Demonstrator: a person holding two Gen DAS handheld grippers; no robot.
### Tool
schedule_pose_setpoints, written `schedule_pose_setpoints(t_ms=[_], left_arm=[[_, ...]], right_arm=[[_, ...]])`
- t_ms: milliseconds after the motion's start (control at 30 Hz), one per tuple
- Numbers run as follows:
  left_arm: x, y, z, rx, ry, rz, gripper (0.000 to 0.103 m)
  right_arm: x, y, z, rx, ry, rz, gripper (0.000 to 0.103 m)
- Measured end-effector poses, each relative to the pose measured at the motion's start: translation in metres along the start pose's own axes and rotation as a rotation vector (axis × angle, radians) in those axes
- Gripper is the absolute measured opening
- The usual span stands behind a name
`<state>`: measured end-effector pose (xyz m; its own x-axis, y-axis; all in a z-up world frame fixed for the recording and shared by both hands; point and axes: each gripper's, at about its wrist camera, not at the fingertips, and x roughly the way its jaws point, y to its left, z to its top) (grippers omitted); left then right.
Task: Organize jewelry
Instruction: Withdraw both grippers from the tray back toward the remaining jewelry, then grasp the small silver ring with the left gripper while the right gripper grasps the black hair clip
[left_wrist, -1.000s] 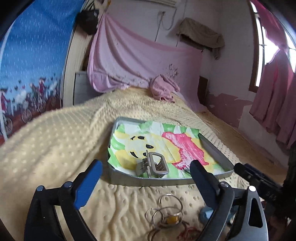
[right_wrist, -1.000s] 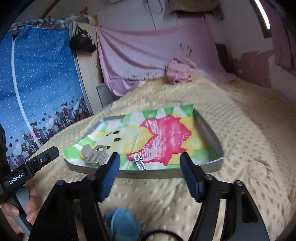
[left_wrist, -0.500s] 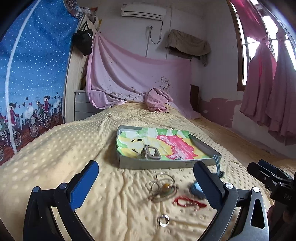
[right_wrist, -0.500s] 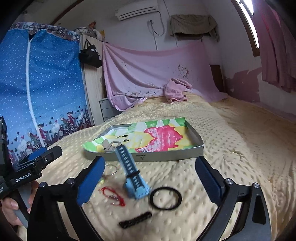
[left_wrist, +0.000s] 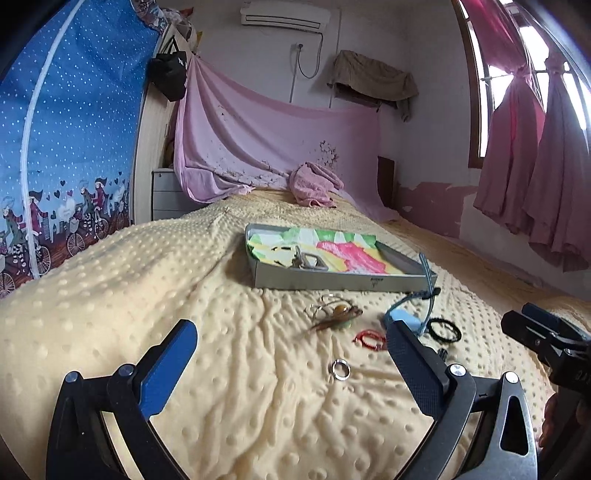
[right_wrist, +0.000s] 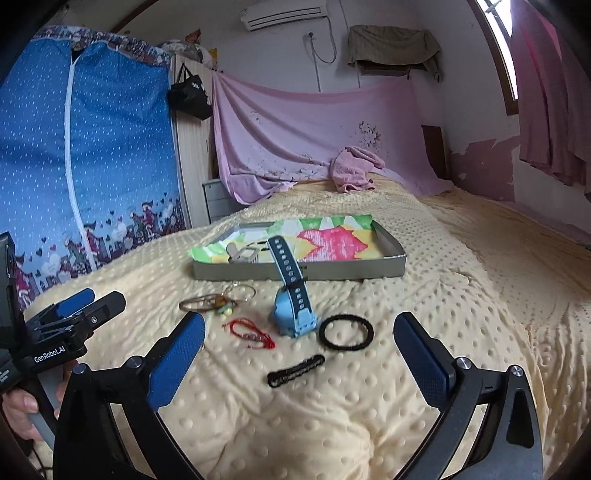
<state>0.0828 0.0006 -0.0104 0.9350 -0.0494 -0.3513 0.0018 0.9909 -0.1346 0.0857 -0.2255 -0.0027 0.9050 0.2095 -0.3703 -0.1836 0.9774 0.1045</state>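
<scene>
A grey metal tray (right_wrist: 354, 266) lined with colourful paper lies on the yellow bedspread, with a grey hair claw clip (right_wrist: 242, 254) inside it. In front of it lie a blue watch (right_wrist: 293, 306), thin bangles with a bead (right_wrist: 218, 301), a red string bracelet (right_wrist: 251, 334), a black hair tie (right_wrist: 346, 331) and a black hair clip (right_wrist: 295, 370). A silver ring (left_wrist: 340, 369) lies nearer in the left wrist view. My left gripper (left_wrist: 291, 369) and right gripper (right_wrist: 299, 363) are both open and empty, held back above the bedspread before the items.
The tray (left_wrist: 332, 280) and the watch (left_wrist: 406, 314) also show in the left wrist view. A pink cloth (right_wrist: 351, 173) lies at the bed's far end. A blue patterned curtain (right_wrist: 85, 166) hangs at the left, a window with pink curtains (left_wrist: 535, 166) at the right.
Both grippers have drawn back from the tray and risen, so the loose items on the bedspread have come into view. Both have stayed open.
</scene>
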Motion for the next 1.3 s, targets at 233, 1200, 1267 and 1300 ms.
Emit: schedule_pose_setpoints(t_ms=[233,1200,1267,1300], left_arm=[[0.002,0.003,-0.003,-0.012,0.023,-0.002,0.103],[0.091,-0.023,-0.023,0.021,0.408,-0.24,0.028],[0.096,-0.022,-0.025,0.009,0.428,-0.243,0.028],[0.098,-0.022,-0.026,0.003,0.434,-0.244,0.027]], right_arm=[[0.003,0.003,-0.003,-0.037,0.027,-0.016,0.101],[0.08,-0.008,-0.028,0.051,0.325,0.096,0.063],[0.087,-0.009,-0.032,0.062,0.346,0.1,0.063],[0.089,-0.008,-0.032,0.065,0.351,0.102,0.063]])
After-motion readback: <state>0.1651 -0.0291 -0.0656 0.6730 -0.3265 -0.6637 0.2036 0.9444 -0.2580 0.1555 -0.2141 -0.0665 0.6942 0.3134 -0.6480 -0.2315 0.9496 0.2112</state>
